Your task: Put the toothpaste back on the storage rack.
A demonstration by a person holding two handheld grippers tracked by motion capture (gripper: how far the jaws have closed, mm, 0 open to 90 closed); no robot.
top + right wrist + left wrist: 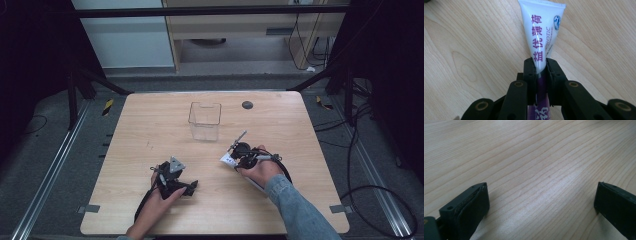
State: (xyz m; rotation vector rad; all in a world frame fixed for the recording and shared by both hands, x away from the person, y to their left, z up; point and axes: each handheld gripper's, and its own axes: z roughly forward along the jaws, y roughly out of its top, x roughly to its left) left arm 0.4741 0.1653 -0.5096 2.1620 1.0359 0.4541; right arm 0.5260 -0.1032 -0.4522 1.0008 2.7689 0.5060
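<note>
While left gripper (541, 202) gapes, right gripper (540, 67) fingers (530, 72) clamp white tube (541, 32) between them.

Open tabletop (150, 125) all round; clear bin (204, 120) mid-table, beyond both claws.

1. The container (204, 120) stands on the table (150, 125), nearer its far edge, midway across.
2. The tube (228, 159) lies before it, toward the right edge.
3. The disc (247, 105) sits by the far edge, right of the container.
</note>
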